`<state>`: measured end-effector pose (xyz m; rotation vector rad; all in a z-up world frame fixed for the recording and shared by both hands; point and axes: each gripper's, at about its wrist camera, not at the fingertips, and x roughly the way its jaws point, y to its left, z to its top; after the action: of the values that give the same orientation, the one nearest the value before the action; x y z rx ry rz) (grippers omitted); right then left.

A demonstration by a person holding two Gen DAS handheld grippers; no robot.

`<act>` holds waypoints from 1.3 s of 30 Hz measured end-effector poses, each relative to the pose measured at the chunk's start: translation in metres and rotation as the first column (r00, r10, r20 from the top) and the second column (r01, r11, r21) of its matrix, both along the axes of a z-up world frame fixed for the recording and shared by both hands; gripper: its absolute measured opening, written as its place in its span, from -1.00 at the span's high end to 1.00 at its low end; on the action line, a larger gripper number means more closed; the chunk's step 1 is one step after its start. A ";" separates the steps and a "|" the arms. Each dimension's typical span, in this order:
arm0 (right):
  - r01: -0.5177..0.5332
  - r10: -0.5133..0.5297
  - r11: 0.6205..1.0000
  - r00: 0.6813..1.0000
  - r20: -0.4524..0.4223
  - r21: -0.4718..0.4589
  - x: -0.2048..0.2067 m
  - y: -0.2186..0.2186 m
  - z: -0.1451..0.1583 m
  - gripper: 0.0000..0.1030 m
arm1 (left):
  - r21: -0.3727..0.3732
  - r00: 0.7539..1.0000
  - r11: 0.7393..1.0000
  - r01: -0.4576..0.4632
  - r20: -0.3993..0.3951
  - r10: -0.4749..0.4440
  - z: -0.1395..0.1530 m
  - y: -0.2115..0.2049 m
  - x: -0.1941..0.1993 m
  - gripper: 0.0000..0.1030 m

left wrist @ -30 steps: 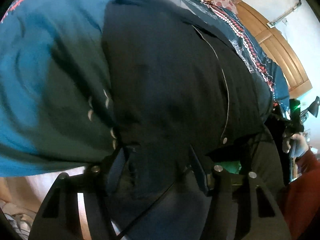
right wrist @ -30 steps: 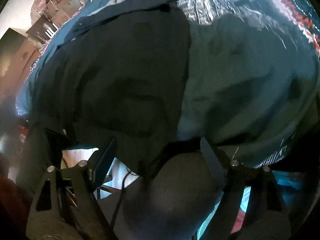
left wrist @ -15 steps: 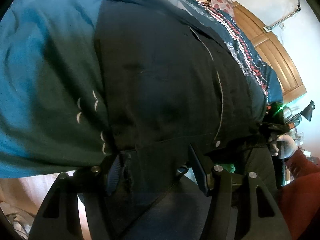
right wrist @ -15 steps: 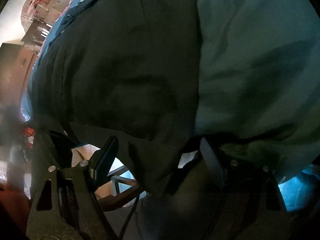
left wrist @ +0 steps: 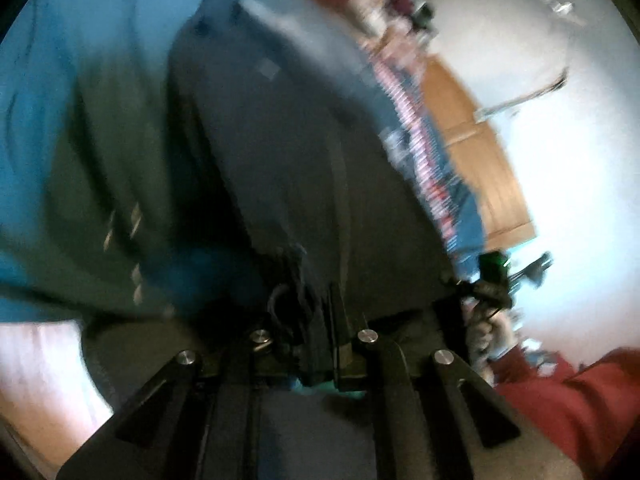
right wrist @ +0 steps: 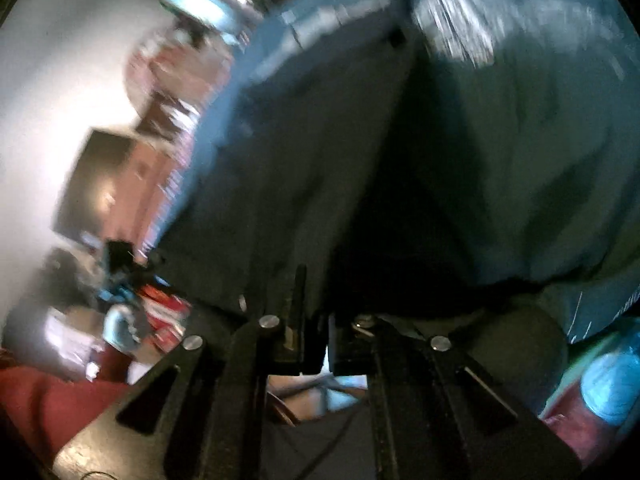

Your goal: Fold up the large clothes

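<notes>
From the left wrist, one dark garment lies on one teal bedspread with a red-patterned border. The left gripper has its fingers pinched narrow on the garment's near edge (everything is motion-blurred). One wooden cabinet stands beyond.

From the right wrist, the right gripper likewise clamps the same garment's hem between nearly closed fingers, its fabric rising away over the bedspread.

A large dark charcoal button-front garment of soft woven cloth lies spread over a teal blue bedspread, its near hem bunched and lifted at the bed's edge; both views are motion-blurred.
</notes>
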<state>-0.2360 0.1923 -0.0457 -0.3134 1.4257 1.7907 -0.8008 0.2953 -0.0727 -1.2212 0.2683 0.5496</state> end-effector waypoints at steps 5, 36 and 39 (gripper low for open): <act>0.066 -0.057 0.991 0.995 -0.082 0.112 0.019 0.024 0.044 0.88 | 0.079 0.985 0.994 -0.075 0.158 0.062 0.042 0.037 -0.004 0.82; 0.074 -0.061 0.996 0.965 0.255 -0.042 0.081 0.393 -0.081 0.02 | 0.081 0.952 0.970 -0.231 -0.189 0.242 -0.043 0.460 0.045 -0.13; 0.052 -0.037 0.998 0.958 0.284 -0.044 0.075 0.401 -0.087 0.31 | 0.121 0.953 0.968 -0.218 -0.187 0.238 -0.026 0.437 0.043 -0.13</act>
<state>-0.1609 0.5937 -0.1324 -0.5379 1.2654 1.6017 -0.7582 0.7326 -0.0983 -1.1082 0.2676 0.8804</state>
